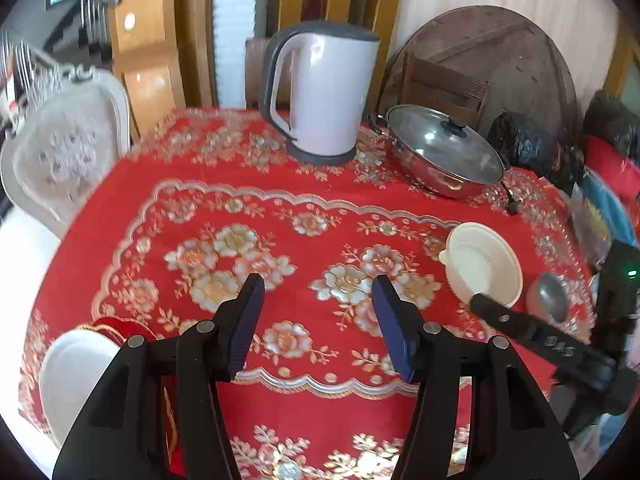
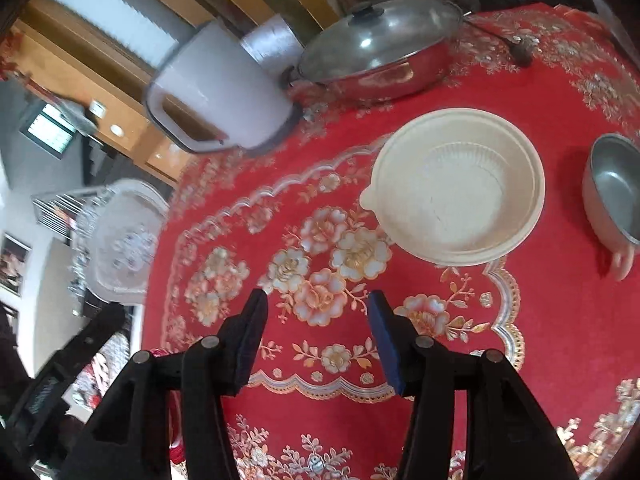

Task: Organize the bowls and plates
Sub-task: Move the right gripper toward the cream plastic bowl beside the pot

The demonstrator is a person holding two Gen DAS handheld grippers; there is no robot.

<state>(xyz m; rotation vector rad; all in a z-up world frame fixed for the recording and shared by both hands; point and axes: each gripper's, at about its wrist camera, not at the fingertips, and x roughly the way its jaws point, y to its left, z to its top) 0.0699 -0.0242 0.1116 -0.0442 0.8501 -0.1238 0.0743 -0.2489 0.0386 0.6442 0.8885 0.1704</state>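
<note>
Right fingers [image 2: 318,334] spread, empty, cream bowl [image 2: 456,184] beyond, left fingers [image 1: 318,320] likewise empty

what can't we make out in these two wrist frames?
- White plate, left wrist view: near side hidden by the left gripper; whether it is one plate or a stack is unclear.
- Metal bowl, right wrist view: cut off by the frame edge.
- Pot: contents unreadable through glare on its lid in both views.
- Cream bowl, left wrist view: near rim covered by the right gripper's finger.
- Kettle, right wrist view: blurred.
</note>
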